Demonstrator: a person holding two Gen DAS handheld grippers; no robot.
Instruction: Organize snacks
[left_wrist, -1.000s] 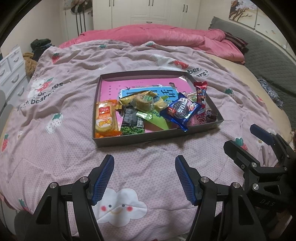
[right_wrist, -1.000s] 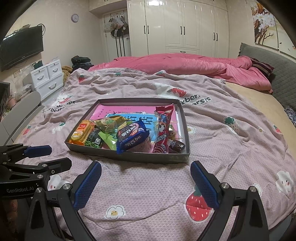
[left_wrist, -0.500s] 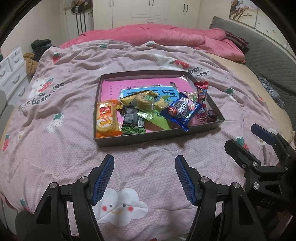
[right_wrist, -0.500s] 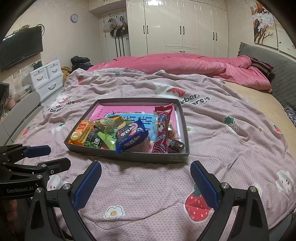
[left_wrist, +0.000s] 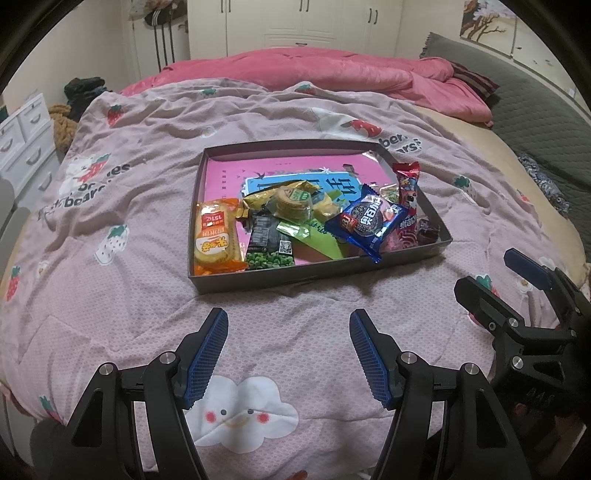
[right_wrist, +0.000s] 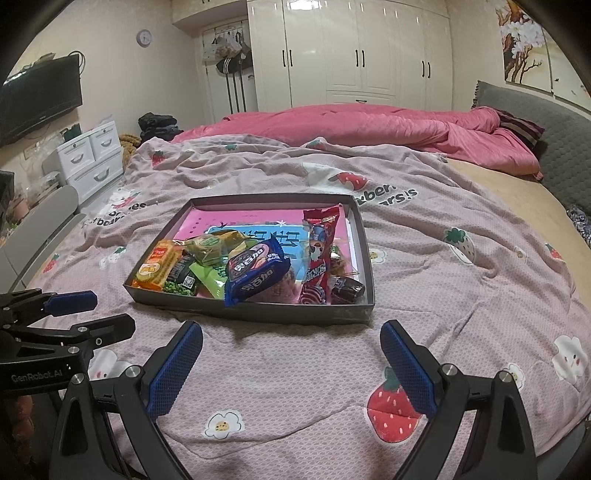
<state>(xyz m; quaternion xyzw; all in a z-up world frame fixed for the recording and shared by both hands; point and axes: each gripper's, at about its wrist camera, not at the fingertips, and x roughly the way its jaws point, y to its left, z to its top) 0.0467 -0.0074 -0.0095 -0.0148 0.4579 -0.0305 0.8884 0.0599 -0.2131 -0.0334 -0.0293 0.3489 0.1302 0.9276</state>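
Note:
A shallow grey box (left_wrist: 314, 275) (right_wrist: 258, 314) sits on the pink strawberry blanket, holding a heap of snacks. An orange cracker pack (left_wrist: 214, 236) (right_wrist: 159, 264) lies at its left end. A blue cookie pack (left_wrist: 371, 221) (right_wrist: 255, 269) rests near the middle. A red candy stick (left_wrist: 408, 192) (right_wrist: 319, 251) leans along the right wall, with green pea and wafer packs between. My left gripper (left_wrist: 288, 332) hangs open over the blanket, short of the box's near wall. My right gripper (right_wrist: 291, 343) is open too, just before the same wall. Both hold nothing.
A rumpled pink duvet (right_wrist: 351, 125) covers the far side of the bed. A grey headboard cushion (right_wrist: 554, 140) runs along the right. White drawers (right_wrist: 92, 155) and a wall television (right_wrist: 37, 99) stand at the left, white wardrobes (right_wrist: 354, 51) behind.

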